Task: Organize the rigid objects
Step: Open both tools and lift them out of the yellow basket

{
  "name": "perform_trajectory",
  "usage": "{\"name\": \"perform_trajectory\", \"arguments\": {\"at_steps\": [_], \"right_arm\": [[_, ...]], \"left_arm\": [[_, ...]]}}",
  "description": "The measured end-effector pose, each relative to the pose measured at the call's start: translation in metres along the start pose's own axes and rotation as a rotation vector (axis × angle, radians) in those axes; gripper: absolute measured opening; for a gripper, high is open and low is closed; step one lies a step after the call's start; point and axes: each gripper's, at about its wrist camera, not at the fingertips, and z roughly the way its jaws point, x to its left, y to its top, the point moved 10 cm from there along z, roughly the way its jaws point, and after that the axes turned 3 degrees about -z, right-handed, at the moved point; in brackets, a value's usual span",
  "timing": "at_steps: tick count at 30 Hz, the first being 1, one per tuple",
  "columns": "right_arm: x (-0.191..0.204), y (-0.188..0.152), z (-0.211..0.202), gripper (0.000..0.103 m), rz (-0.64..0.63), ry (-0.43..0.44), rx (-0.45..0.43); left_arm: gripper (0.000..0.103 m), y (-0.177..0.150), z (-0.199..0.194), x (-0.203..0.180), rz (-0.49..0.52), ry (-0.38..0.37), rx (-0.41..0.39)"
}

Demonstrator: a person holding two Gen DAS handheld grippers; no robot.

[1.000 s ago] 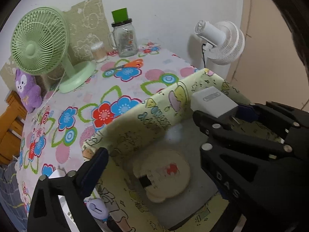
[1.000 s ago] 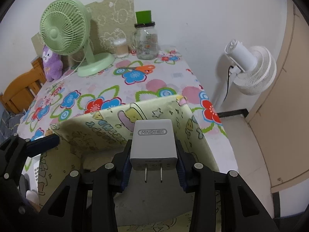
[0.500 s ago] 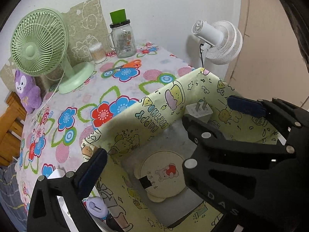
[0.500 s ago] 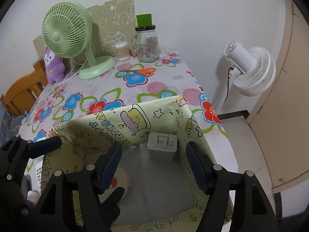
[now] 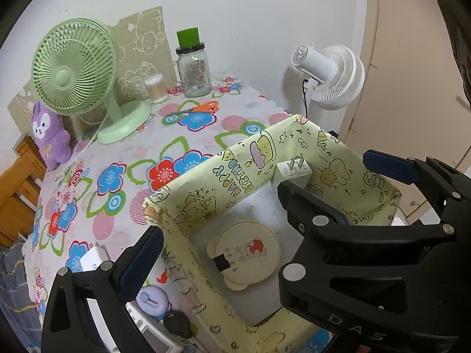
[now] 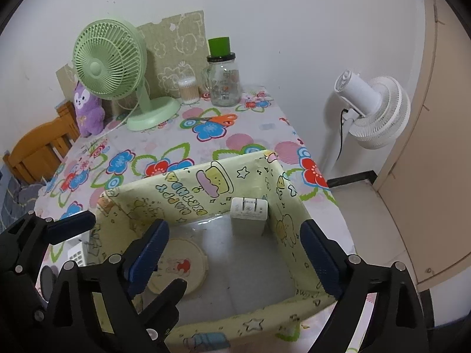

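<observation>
A white charger plug (image 6: pixel 248 214) stands prongs-up in the far right corner of the yellow cartoon-print box (image 6: pixel 188 188); it shows too in the left wrist view as the plug (image 5: pixel 294 170). A round bear-shaped disc (image 5: pixel 245 254) lies on the box floor. My right gripper (image 6: pixel 234 229) hangs above the box, jaws opening, with nothing between them and apart from the plug. My left gripper (image 5: pixel 235 235) is open. Its left finger (image 5: pixel 141 261) sits outside the box's left wall, and its other finger is hidden behind the right gripper.
On the flowered tablecloth (image 5: pixel 117 176) stand a green fan (image 5: pixel 76 73), a glass jar (image 5: pixel 192 72), a swab pot (image 5: pixel 156 88), orange scissors (image 5: pixel 203 107) and a purple plush (image 5: pixel 50 135). Small items (image 5: pixel 153 300) lie left of the box. A white floor fan (image 6: pixel 374 106) stands beyond the table edge.
The right gripper opened and let go of the white plug, which dropped into the box's far corner. Both grippers lifted and drew back a little.
</observation>
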Motion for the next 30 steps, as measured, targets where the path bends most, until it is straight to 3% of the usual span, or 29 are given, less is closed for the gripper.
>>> {"name": "perform_trajectory", "arguments": {"at_steps": [19, 30], "right_arm": [[0.017, -0.007, -0.049, 0.097, -0.059, -0.064, -0.068], [0.036, -0.016, -0.069, 0.097, -0.093, -0.046, -0.1]], "left_arm": [[0.103, -0.02, -0.039, 0.006, -0.029, -0.009, -0.057], [0.103, -0.037, -0.06, 0.014, -0.028, 0.007, -0.088]]}}
